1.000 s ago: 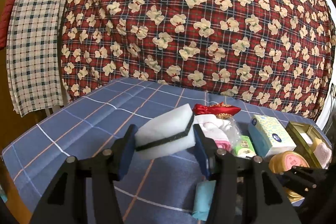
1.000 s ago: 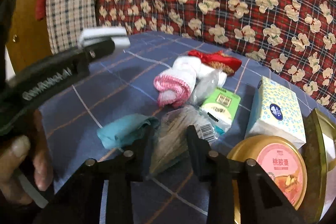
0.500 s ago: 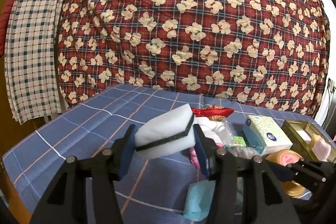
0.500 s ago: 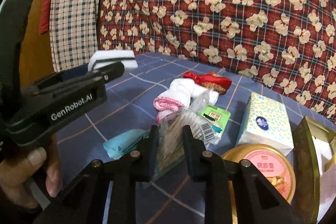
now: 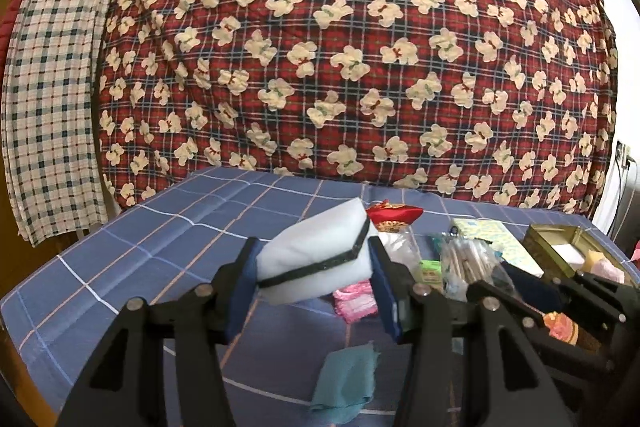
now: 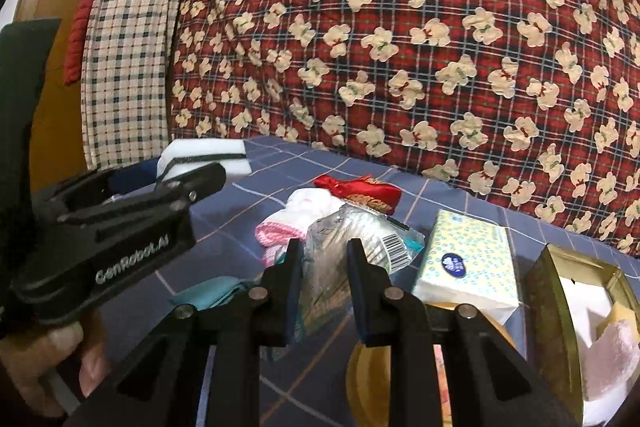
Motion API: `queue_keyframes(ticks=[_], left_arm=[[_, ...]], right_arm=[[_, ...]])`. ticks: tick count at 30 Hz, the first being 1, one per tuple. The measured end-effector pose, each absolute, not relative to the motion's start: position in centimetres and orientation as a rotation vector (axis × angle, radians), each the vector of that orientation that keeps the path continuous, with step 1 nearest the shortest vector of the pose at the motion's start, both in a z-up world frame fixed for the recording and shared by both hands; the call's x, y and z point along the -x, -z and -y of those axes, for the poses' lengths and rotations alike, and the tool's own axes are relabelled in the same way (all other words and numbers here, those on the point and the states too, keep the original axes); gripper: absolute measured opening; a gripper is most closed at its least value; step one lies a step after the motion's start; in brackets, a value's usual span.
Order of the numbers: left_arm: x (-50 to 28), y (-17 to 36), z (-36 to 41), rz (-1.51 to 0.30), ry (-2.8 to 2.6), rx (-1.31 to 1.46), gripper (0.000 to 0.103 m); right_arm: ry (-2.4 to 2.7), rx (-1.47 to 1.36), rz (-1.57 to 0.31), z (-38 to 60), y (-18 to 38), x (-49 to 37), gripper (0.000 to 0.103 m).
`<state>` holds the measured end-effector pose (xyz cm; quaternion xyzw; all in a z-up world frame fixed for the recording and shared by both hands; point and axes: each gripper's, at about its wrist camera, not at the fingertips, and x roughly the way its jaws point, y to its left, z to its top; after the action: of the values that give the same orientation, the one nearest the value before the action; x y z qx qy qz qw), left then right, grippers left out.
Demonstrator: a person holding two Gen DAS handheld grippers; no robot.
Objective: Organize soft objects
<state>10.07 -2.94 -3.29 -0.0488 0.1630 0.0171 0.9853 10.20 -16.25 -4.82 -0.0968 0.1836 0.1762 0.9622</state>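
Observation:
My left gripper (image 5: 312,267) is shut on a white sponge (image 5: 316,255) with a black stripe, held above the blue checked tablecloth (image 5: 160,247). The right wrist view shows that sponge (image 6: 204,151) at the left, in the left gripper (image 6: 188,183). My right gripper (image 6: 325,259) is shut on a clear bag of cotton swabs (image 6: 360,231), lifted off the cloth. The same bag (image 5: 468,263) shows at the right of the left wrist view. On the cloth lie pink and white socks (image 6: 296,215), a red pouch (image 6: 356,189) and a teal cloth (image 5: 348,375).
A tissue pack (image 6: 468,263) and an open gold tin (image 6: 556,291) with a pink towel inside stand at the right. A round yellow can (image 6: 360,367) sits under my right gripper. A red patterned quilt (image 5: 360,67) hangs behind the table. A hand holds the left gripper.
The right jaws have closed tighter on the swab bag and raised it off the cloth. Both grippers have risen and tilted up, so more of the quilt shows.

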Motion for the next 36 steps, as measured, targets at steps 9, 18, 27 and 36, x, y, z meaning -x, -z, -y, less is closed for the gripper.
queue_keyframes(ticks=[9,18,27,36], left_arm=[[-10.3,3.3,5.2,-0.323,-0.022,0.065,0.052],[-10.8,3.4,7.0,-0.335,-0.004,0.042,0.052],[-11.7,3.6,8.3,-0.354,0.008,0.031,0.052],[-12.7,3.7,8.9,-0.371,0.019,0.036,0.052]], right_arm=[[-0.305,0.173,-0.313,18.0,4.4,-10.1,0.024],[-0.276,0.138,-0.303,19.6,4.2,-10.6,0.024],[-0.251,0.122,-0.302,20.7,4.1,-11.3,0.024],[-0.226,0.108,-0.304,21.6,4.0,-11.9,0.024]])
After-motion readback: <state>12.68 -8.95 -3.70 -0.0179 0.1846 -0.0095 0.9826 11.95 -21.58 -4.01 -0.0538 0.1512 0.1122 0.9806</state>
